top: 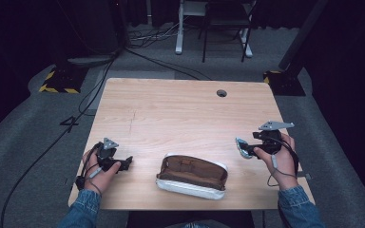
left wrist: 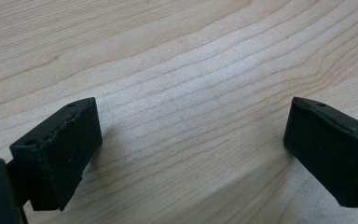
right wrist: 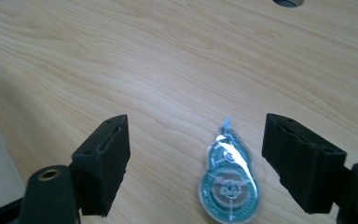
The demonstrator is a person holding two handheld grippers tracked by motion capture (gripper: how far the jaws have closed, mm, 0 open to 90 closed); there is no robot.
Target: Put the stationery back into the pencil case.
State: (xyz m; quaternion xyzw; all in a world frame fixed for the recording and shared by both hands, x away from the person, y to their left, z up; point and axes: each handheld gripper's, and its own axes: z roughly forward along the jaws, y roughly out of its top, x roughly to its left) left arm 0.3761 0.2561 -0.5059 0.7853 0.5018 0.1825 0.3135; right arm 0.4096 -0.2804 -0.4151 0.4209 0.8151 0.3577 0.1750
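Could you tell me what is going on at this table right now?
A person holds a gripper in each hand at a wooden table. The right gripper has its jaws open around a teal correction tape dispenser lying flat on the wood, not yet pressing on it. An open pencil case lies at the near edge. The left gripper rests open over bare wood.

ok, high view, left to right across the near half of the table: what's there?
left gripper → open pencil case → correction tape → right gripper, its jaws open around the tape without pressing on it.
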